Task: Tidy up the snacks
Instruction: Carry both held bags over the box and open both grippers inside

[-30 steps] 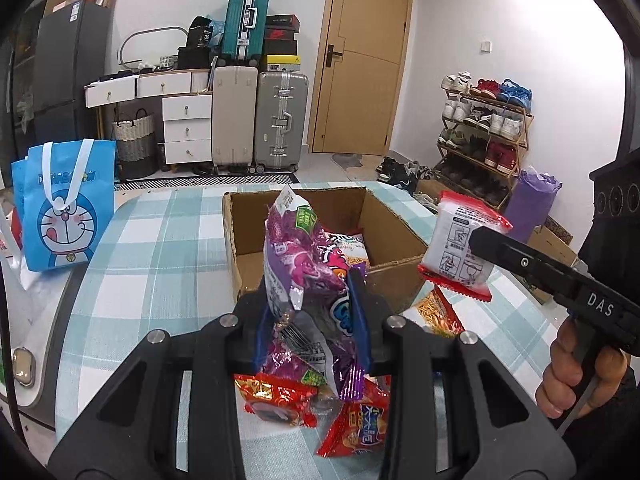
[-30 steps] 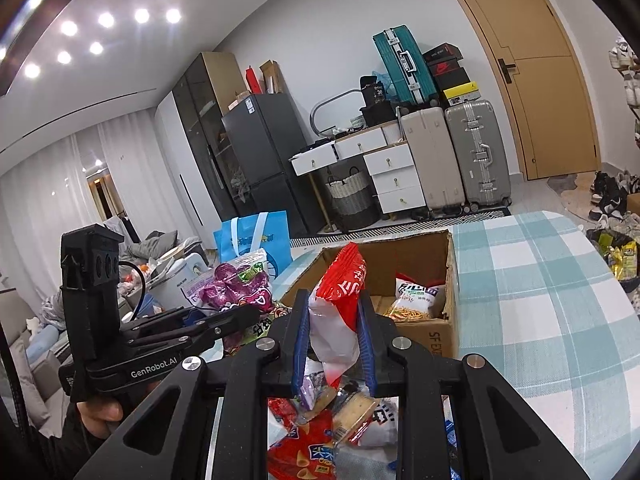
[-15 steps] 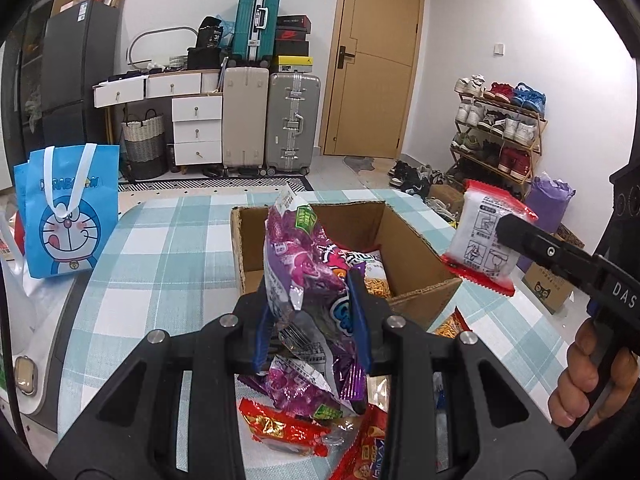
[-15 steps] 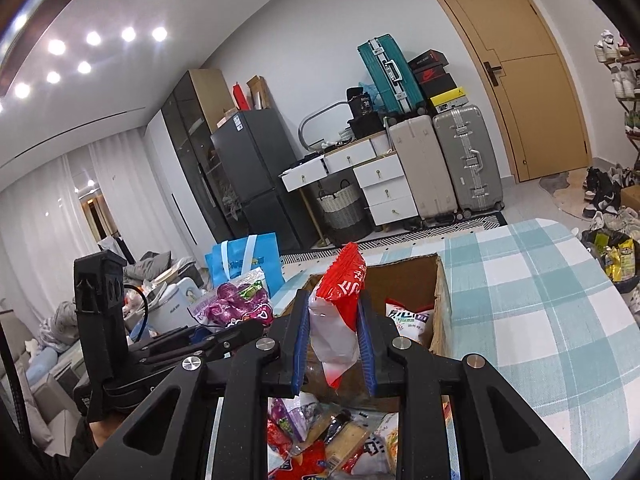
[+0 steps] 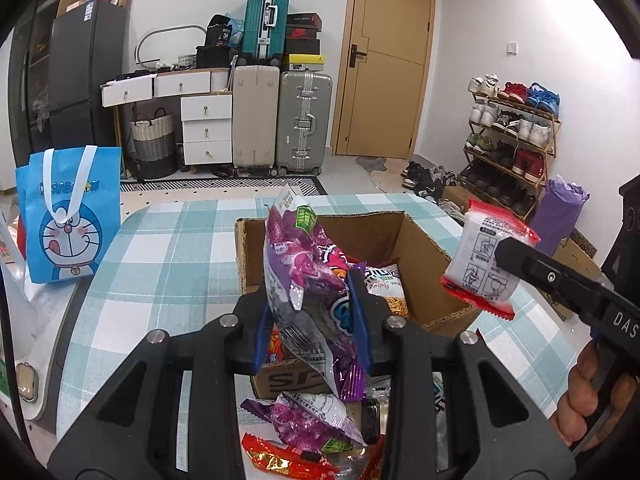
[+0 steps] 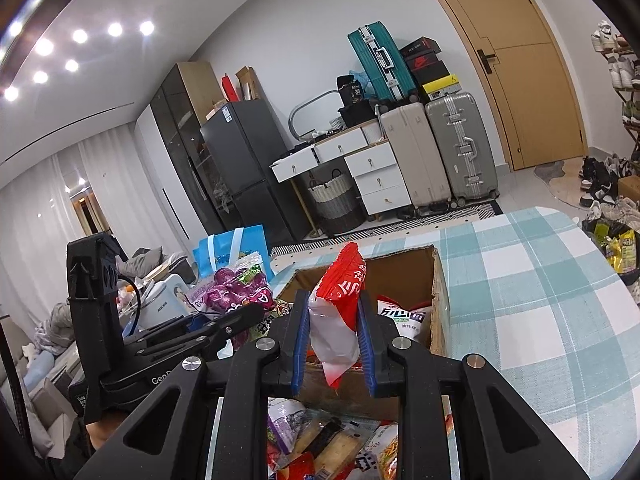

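Note:
My left gripper point(image 5: 312, 320) is shut on a purple snack bag point(image 5: 312, 272) and holds it upright in the air just before the near wall of an open cardboard box point(image 5: 424, 240). My right gripper point(image 6: 334, 344) is shut on a red and white snack packet point(image 6: 340, 312), raised over the box's near right corner; it shows at the right of the left wrist view point(image 5: 484, 264). The box point(image 6: 438, 280) holds several snack bags point(image 6: 404, 318). A pile of loose snacks point(image 5: 312, 424) lies on the checked tablecloth under both grippers.
A blue Doraemon bag point(image 5: 70, 216) stands at the table's left edge. The checked table point(image 6: 540, 312) stretches to the right of the box. Suitcases point(image 5: 304, 120), drawers and a shoe rack point(image 5: 512, 140) stand behind on the floor.
Both grippers have lifted and moved forward toward the box with their packets. The snack pile has dropped lower in both views.

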Action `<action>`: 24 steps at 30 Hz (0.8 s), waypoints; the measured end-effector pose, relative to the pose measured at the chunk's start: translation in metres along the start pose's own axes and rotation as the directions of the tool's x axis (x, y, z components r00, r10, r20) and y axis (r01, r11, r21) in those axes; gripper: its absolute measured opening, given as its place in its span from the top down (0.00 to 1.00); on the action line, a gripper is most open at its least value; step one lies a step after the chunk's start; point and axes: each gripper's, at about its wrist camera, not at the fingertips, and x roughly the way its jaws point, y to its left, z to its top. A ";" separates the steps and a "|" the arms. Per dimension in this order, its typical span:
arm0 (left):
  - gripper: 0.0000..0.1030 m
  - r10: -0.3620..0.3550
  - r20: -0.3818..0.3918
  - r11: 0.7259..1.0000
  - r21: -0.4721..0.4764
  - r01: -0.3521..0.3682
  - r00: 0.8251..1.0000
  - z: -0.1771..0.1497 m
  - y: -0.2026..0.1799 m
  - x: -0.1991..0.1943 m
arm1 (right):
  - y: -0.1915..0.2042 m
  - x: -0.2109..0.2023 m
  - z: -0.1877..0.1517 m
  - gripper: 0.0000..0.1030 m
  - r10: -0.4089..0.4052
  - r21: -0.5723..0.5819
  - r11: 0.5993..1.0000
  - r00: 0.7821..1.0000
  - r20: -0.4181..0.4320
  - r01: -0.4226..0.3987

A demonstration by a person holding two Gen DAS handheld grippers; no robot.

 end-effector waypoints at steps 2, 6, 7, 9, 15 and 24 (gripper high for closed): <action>0.71 0.008 -0.005 1.000 0.002 -0.008 1.000 -0.001 0.002 0.008 | 0.001 0.004 0.000 0.79 -0.007 0.004 1.000 1.000 -0.011 0.007; 0.71 0.030 -0.009 0.999 0.013 -0.030 1.000 -0.001 0.002 0.021 | 0.000 0.014 0.002 0.79 -0.014 0.010 1.000 1.000 -0.025 0.015; 0.71 0.032 -0.011 0.999 0.013 -0.032 0.999 -0.002 0.002 0.024 | -0.001 0.016 0.002 0.79 -0.016 0.016 1.000 0.999 -0.029 0.016; 0.70 0.036 -0.012 0.999 0.017 -0.036 0.999 -0.001 0.002 0.030 | -0.003 0.021 0.003 0.79 -0.017 0.027 0.999 0.999 -0.039 0.019; 0.70 0.048 -0.014 0.999 0.025 -0.048 0.999 -0.002 0.003 0.043 | -0.013 0.034 0.002 0.79 -0.028 0.064 0.997 0.996 -0.079 0.033; 0.66 0.050 -0.069 0.998 0.032 -0.048 0.996 -0.013 0.009 0.059 | -0.022 0.030 0.003 0.71 -0.061 0.064 0.996 0.995 -0.084 0.066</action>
